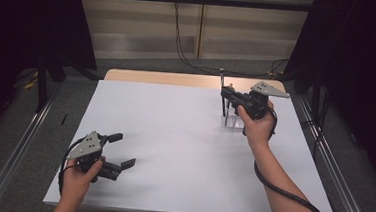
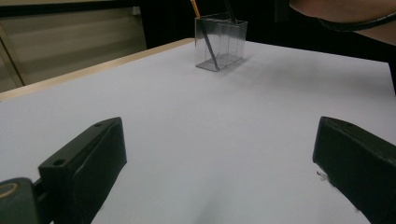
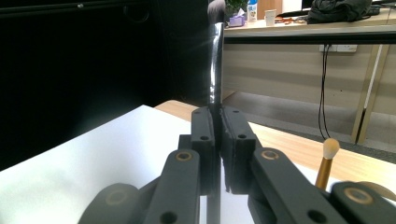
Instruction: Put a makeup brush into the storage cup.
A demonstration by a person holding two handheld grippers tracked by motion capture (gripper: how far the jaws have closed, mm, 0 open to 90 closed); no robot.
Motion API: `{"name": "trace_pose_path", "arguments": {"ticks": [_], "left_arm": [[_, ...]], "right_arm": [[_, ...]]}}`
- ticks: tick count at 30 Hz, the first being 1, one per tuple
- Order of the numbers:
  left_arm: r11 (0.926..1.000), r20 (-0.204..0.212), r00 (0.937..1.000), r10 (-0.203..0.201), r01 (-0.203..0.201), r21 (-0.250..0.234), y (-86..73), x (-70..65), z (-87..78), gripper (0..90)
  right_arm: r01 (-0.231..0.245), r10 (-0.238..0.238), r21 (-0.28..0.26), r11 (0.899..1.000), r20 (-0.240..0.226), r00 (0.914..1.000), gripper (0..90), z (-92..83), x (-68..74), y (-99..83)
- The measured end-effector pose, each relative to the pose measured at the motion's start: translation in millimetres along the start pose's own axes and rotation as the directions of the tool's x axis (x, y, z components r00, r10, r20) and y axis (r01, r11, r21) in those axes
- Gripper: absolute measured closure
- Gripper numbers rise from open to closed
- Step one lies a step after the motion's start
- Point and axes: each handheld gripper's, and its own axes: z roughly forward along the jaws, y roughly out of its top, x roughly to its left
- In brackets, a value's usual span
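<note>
A clear plastic holder [image 1: 231, 120] stands at the table's back right; the left gripper view has it [image 2: 220, 42] far ahead. My right gripper [image 1: 226, 93] is above it, shut on a thin dark rod [image 1: 223, 78] held upright with its lower end in the holder. In the right gripper view the jaws [image 3: 218, 126] are pressed on the rod [image 3: 215, 60], which rises above them. An orange-handled brush with a pale tip [image 3: 330, 149] also stands in the holder. My left gripper [image 1: 124, 150] rests low at the front left, open with nothing between its fingers [image 2: 88, 158].
The white table top [image 1: 174, 135] has a wooden strip [image 1: 163, 78] along its far edge. Metal rails [image 1: 18, 144] run along both sides on the floor. Cables [image 1: 180, 45] hang against the back wall. The person's right forearm [image 1: 280, 187] crosses the front right.
</note>
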Motion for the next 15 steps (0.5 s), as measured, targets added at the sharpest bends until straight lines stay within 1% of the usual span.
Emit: {"name": "trace_pose_path", "arguments": {"ticks": [6,7,15], "left_arm": [[1.0,-0.002,1.0,-0.003,0.003,-0.002,-0.3,0.2,0.0,2.8],[1.0,-0.002,1.0,0.001,-0.001,0.003,-0.2,0.5,-0.2,2.7],[1.0,0.0,1.0,0.0,0.0,0.002,-0.4,0.7,-0.1,2.8]], "right_arm": [[0.002,-0.002,-0.002,1.0,0.009,1.0,84.5,1.1,-2.0,1.5],[0.0,0.0,-0.007,1.0,0.009,1.0,84.5,1.5,-2.2,1.8],[0.011,-0.01,-0.013,1.0,0.022,0.9997,84.5,2.1,-4.5,7.1]]}}
